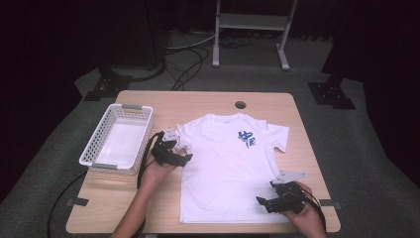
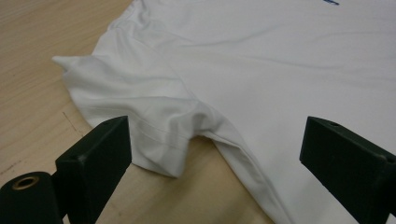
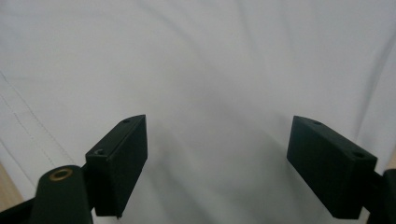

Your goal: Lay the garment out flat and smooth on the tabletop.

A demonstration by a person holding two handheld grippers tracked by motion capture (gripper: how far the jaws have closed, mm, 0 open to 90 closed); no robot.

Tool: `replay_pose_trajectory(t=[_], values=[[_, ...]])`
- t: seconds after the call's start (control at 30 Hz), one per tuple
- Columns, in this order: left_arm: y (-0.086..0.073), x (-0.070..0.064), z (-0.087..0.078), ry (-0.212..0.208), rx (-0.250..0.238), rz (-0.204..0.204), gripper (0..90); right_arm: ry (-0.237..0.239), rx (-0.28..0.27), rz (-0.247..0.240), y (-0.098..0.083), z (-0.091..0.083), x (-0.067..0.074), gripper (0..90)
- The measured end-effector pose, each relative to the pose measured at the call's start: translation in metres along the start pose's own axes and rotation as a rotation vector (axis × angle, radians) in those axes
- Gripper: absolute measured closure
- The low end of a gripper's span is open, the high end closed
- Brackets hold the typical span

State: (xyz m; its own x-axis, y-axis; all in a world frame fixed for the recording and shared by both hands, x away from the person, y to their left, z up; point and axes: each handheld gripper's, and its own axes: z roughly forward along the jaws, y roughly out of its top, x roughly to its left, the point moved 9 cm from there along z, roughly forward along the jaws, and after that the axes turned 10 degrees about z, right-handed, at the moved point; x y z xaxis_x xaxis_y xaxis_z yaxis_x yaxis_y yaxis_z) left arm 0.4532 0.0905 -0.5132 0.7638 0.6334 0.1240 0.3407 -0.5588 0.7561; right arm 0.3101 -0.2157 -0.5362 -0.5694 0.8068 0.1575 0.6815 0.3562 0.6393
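So over by the left edge of the counter [image 1: 208, 99] we've got a white basket [image 1: 118, 140], the perforated plastic kind, and the inside looks bare down to its white floor.

The white T-shirt [image 1: 225, 168] lies flat in the middle of the counter, printed side up with a small blue logo [image 1: 246, 138] on the chest, collar toward the far edge and hem close to the near edge.

Our left gripper [image 1: 184, 157] sits at the shirt's left sleeve [image 2: 140, 112], jaws spread wide. In the left gripper view the rumpled sleeve and armpit seam lie between the jaws, but nothing is pinched yet.

Our right gripper [image 1: 261, 201] is down near the hem toward the near right corner, also standing wide. In the right gripper view we're looking straight at plain white fabric between the jaws, not clamped; whether the tips touch the cloth we can't tell.
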Motion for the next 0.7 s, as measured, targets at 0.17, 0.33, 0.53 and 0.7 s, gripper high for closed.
replay_pose_trajectory(t=[0.17, 0.33, 0.53, 0.7], values=[[0.007, 0.015, 0.010, -0.007, -0.020, -0.038, 8.9, -0.007, 0.012, -0.014, -0.002, 0.003, -0.002, 19.4], [0.012, 0.030, 0.021, -0.024, -0.019, -0.083, 8.9, -0.004, 0.019, -0.015, -0.005, 0.004, -0.002, 19.1], [0.014, 0.042, 0.037, -0.056, 0.000, -0.138, 8.9, -0.005, 0.011, -0.020, -0.005, 0.005, -0.002, 19.1], [0.007, 0.042, 0.047, -0.077, 0.028, -0.172, 8.9, -0.013, 0.012, -0.021, -0.005, 0.005, -0.001, 19.1]])
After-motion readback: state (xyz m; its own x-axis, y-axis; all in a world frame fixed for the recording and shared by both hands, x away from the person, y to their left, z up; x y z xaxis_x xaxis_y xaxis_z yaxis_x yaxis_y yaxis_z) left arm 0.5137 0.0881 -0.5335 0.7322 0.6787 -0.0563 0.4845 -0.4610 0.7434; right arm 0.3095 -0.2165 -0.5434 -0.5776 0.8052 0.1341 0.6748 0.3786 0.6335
